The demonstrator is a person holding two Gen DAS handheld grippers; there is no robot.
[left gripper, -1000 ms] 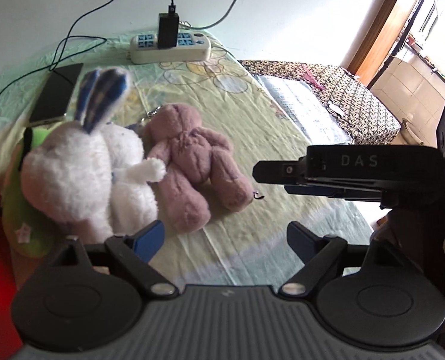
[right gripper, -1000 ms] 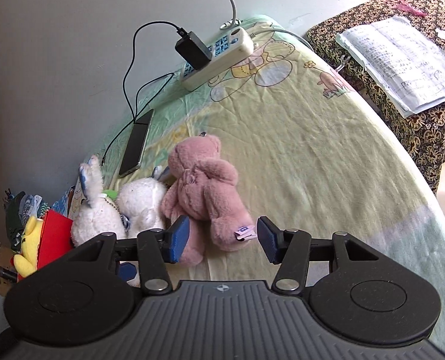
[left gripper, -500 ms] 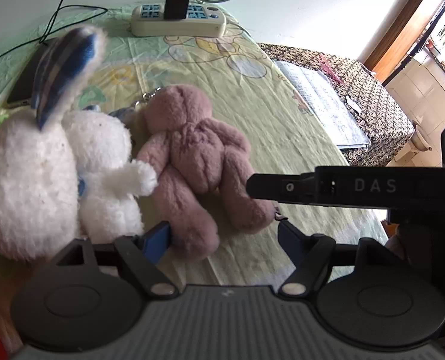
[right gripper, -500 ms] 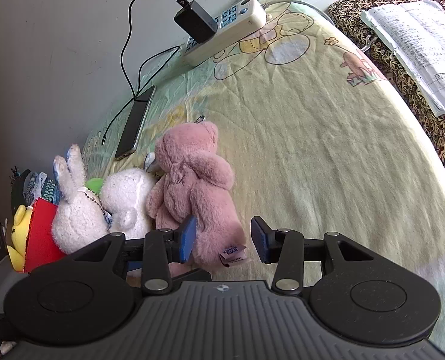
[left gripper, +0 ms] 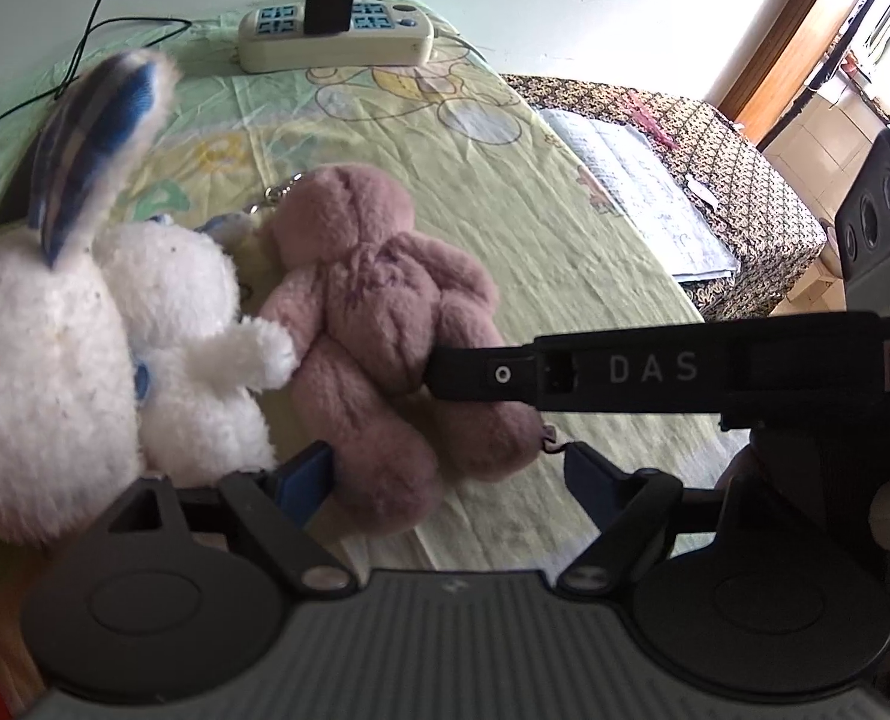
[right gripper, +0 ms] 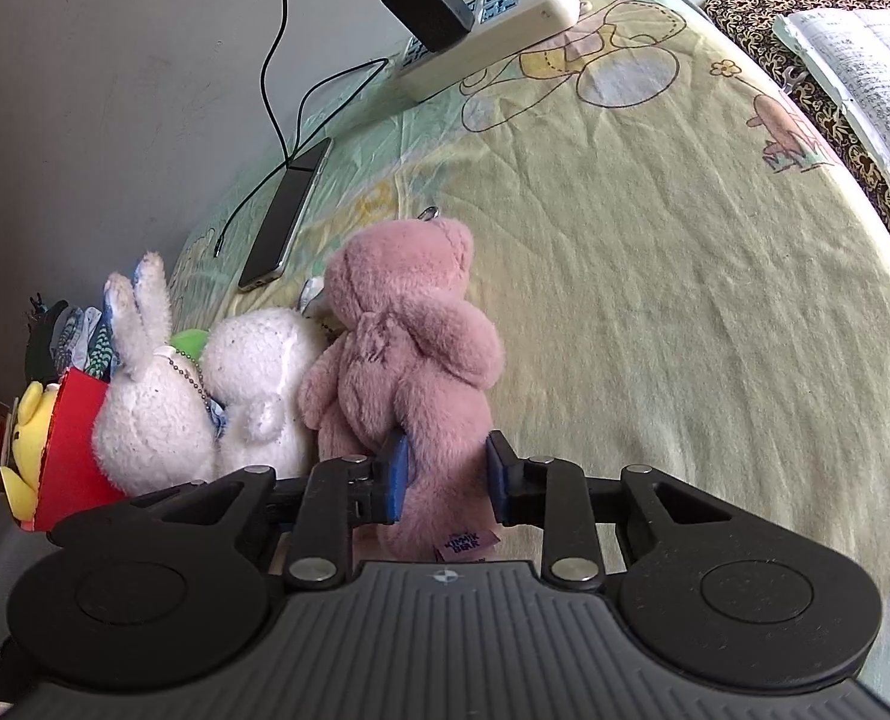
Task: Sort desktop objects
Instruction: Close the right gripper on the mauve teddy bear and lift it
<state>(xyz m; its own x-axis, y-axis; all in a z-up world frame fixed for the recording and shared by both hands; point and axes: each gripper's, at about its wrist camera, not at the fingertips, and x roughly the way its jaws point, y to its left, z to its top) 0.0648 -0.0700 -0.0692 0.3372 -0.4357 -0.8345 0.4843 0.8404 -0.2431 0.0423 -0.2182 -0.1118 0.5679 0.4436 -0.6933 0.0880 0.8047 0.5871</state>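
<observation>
Lying face down on the yellow-green cartoon-print sheet [right gripper: 655, 276] of the counter: a pink plush bear [right gripper: 409, 354], fuzzy, dusty rose, stubby limbs, head toward 12 o'clock, a small metal keyring at the crown, a purple sewn tag at one foot. Clamped on its lower leg, the right hand-held gripper [right gripper: 445, 474], blue pads pressing into the fur from both sides near 6 o'clock of the right wrist view. Hanging released just above the bear's other leg, the left hand-held gripper [left gripper: 448, 477], blue pads spread wide, one against the leg's outer side, the other clear of the fur at 4 o'clock. Reaching in from 3 o'clock in the left wrist view, the black bar of the right tool, tip against the bear's hip. Touching the bear's arm at 9 o'clock, a white plush toy [right gripper: 259, 378]; beside that, a white rabbit [right gripper: 145, 390] with blue-striped ears and a bead chain. Farther toward 12 o'clock, a white power strip [right gripper: 493, 30] with a black charger plugged in, and a phone [right gripper: 286, 216] flat at 11 o'clock, cable attached.
</observation>
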